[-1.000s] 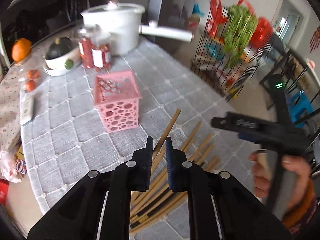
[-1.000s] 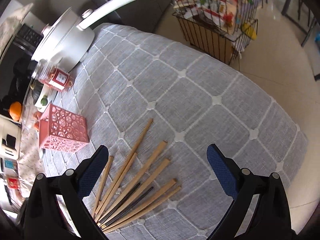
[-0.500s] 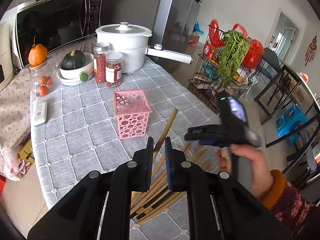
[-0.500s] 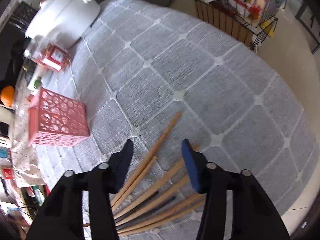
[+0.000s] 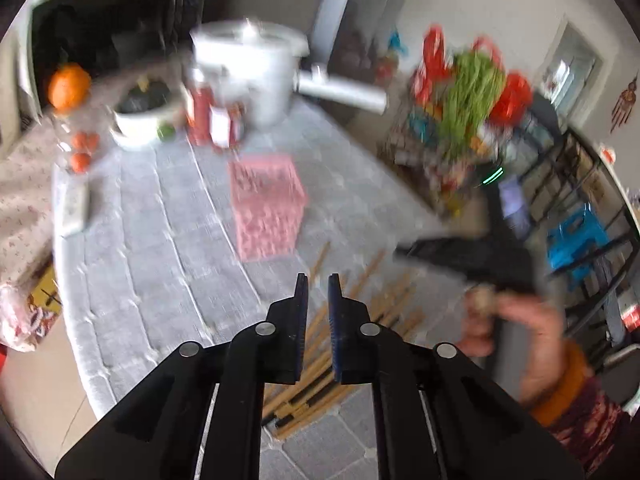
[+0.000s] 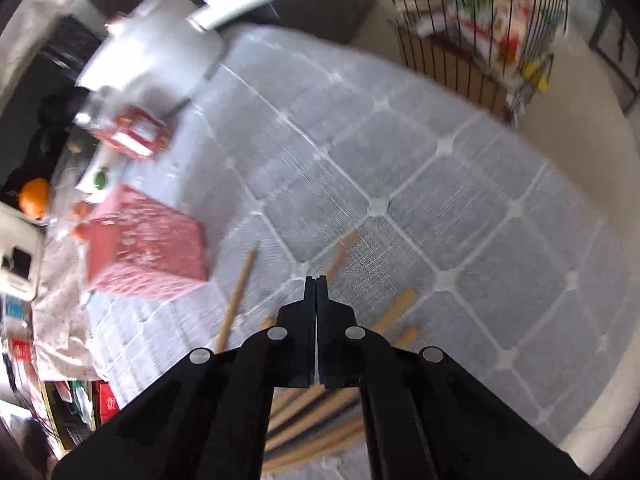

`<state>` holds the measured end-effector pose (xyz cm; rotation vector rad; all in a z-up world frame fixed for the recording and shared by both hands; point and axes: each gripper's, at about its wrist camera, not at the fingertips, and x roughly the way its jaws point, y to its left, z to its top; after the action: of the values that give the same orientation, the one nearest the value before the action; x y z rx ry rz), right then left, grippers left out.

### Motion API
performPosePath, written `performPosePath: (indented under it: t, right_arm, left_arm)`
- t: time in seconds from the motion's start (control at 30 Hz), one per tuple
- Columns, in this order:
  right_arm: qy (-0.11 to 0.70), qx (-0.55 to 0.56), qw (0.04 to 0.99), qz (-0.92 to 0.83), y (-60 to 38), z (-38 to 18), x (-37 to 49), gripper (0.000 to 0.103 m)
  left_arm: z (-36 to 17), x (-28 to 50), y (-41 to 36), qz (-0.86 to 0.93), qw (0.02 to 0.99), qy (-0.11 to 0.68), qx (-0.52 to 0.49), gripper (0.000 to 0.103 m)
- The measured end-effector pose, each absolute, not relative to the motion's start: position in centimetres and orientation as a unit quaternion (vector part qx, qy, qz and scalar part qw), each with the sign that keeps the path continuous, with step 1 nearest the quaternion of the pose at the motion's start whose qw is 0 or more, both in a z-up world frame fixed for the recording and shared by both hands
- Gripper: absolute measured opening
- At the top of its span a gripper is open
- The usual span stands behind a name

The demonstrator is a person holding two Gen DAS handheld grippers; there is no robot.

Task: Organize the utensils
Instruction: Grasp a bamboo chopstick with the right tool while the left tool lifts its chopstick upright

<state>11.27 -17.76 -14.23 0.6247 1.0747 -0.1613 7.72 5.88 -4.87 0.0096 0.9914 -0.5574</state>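
Several wooden chopsticks (image 5: 380,304) lie fanned out on the grey checked tablecloth (image 5: 168,240), a couple of dark ones among them. A pink perforated basket (image 5: 266,206) stands upright just beyond them. My left gripper (image 5: 318,290) hovers over the pile; its jaws are opening, a narrow gap apart, with nothing pressed between the pads. Through that gap I see chopsticks lying on the table. My right gripper (image 6: 316,280) is shut, pads together and empty, above the chopsticks (image 6: 236,296), with the basket (image 6: 144,248) to its left. The left wrist view shows the right gripper (image 5: 404,254) blurred, in a hand.
A white pot with a long handle (image 5: 248,68), two red jars (image 5: 212,120), a bowl (image 5: 140,128), an orange (image 5: 68,86) and a remote (image 5: 74,208) sit at the table's far side. A wire rack of vegetables (image 5: 468,112) stands past the right edge.
The right gripper's jaws went from wide open to fully shut, with nothing caught. Both hands shifted over the chopsticks, and both views are now motion-blurred.
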Motion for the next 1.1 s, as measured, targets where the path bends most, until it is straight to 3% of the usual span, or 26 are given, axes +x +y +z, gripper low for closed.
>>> performPosePath:
  t: [0.03,0.07,0.3,0.37,0.43,0.5,0.83,0.9,1.1]
  right_arm:
    - [0.497,0.295,0.813,-0.07,-17.9,-13.7,10.5,0.0]
    - [0.491,0.3,0.815,-0.065,-18.2,-13.2,9.8,0.0]
    - [0.501,0.363,0.783,-0.068,-23.1,-14.0,8.6,0.005]
    - [0.501,0.384,0.773,-0.071,-24.4,-14.2,8.3,0.006]
    - [0.5,0.394,0.768,-0.069,-25.2,-14.1,7.9,0.021]
    - [0.494,0.401,0.768,-0.068,-25.9,-13.8,7.6,0.03]
    - [0.513,0.399,0.758,-0.062,-25.7,-14.6,8.4,0.035]
    - [0.519,0.38,0.763,-0.069,-24.9,-14.8,9.1,0.041]
    - [0.553,0.352,0.752,-0.066,-21.9,-17.0,12.9,0.041]
  left_arm:
    - [-6.4,8.4,5.2,-0.265,0.824,0.5,0.015,0.032]
    - [-7.6,8.8,4.8,-0.258,0.816,0.517,0.024,0.035]
    - [-13.6,10.3,-0.9,-0.25,0.783,0.562,0.095,0.036]
    - [-14.8,11.2,-2.5,-0.244,0.779,0.566,0.112,0.034]
    - [-15.7,12.5,-3.8,-0.239,0.772,0.576,0.121,0.024]
    - [-16.1,13.4,-4.7,-0.234,0.769,0.58,0.129,0.023]
    - [-17.9,15.6,-6.8,-0.226,0.744,0.608,0.162,0.013]
    - [-17.9,15.0,-7.2,-0.223,0.751,0.596,0.177,0.013]
    - [-14.4,12.3,-4.5,-0.228,0.801,0.539,0.13,0.012]
